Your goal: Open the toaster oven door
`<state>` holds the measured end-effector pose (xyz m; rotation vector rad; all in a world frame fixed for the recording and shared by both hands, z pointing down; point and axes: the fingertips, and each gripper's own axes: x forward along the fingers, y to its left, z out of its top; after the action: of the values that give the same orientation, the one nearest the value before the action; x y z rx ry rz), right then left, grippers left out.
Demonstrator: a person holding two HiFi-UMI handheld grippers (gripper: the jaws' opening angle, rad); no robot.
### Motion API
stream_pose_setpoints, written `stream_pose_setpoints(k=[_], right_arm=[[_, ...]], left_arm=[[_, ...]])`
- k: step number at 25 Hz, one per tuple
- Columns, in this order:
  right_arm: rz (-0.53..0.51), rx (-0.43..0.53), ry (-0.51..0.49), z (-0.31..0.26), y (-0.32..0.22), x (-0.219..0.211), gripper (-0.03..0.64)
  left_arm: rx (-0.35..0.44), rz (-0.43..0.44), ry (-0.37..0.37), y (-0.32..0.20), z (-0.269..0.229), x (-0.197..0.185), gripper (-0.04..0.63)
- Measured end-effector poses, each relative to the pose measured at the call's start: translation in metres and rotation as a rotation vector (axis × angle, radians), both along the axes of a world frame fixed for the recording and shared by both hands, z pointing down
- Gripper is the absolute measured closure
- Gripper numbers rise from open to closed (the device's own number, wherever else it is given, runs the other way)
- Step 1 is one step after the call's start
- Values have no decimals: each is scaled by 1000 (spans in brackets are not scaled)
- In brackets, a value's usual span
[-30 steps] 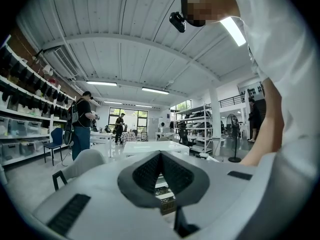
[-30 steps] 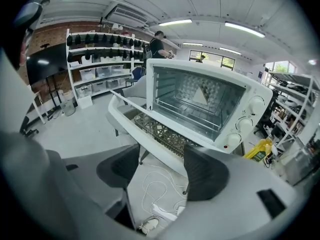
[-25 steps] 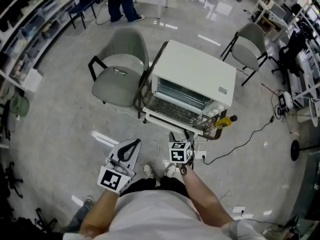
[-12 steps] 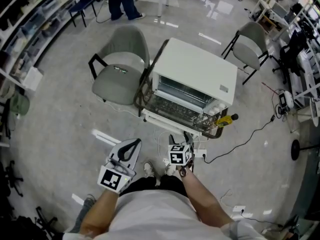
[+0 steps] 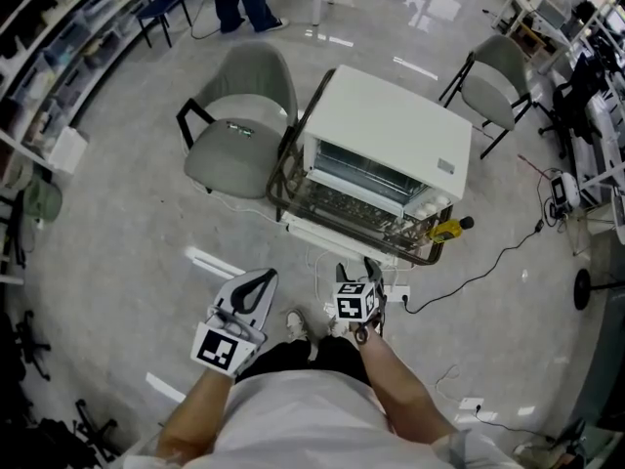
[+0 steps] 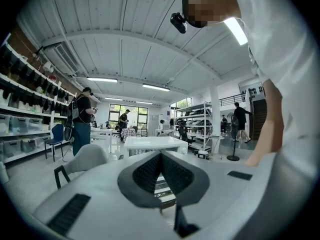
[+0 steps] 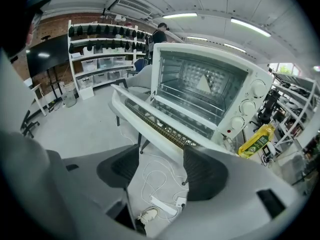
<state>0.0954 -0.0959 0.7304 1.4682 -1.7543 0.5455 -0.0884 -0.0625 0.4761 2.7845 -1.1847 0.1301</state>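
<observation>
Metal in smooth white paint formed the boxy toaster oven (image 5: 395, 130), square-cornered and flat-topped. It stood on a dark tube-framed stand (image 5: 276, 186) directly ahead of the person. Its door (image 5: 354, 213) hung fully lowered and roughly level, a glass pane in a white frame with a long white bar handle (image 7: 145, 120) along its outer edge. Behind the door the cavity was bright bare metal with a thin wire rack (image 7: 194, 108) across it. Three round white knobs (image 7: 247, 107) ran down the oven's right-hand panel. A yellow plastic bottle (image 7: 255, 142) stood just beside the oven's right front corner.

The right gripper (image 7: 160, 171), matte grey with ribbed dark pads, was in front of the door's handle edge and apart from it. Its jaws were spread wide, with just floor showing between them. The left gripper (image 6: 160, 158) was held farther from the oven, off to the left of the door, the tips of its two ribbed pads meeting on nothing.

Glossy pale floor lay open in front of the oven, crossed by a looping white cable (image 7: 149, 176) and a white power strip (image 7: 164, 205) below the door's edge. A grey padded chair (image 5: 234, 130) with black arms stood close against the oven's left side. A second grey chair (image 5: 488, 84) stood behind its right rear corner, apart from it.
</observation>
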Motion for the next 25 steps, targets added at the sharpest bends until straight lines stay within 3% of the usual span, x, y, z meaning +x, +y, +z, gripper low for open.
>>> stream_pose_setpoints(k=[16, 25], right_arm=[[46, -4, -23, 25, 4, 2, 347], [166, 8, -104, 23, -1, 5, 349]], left_arm=[[-47, -4, 3, 8, 23, -10, 578], [-70, 17, 5, 10, 35, -5, 578]])
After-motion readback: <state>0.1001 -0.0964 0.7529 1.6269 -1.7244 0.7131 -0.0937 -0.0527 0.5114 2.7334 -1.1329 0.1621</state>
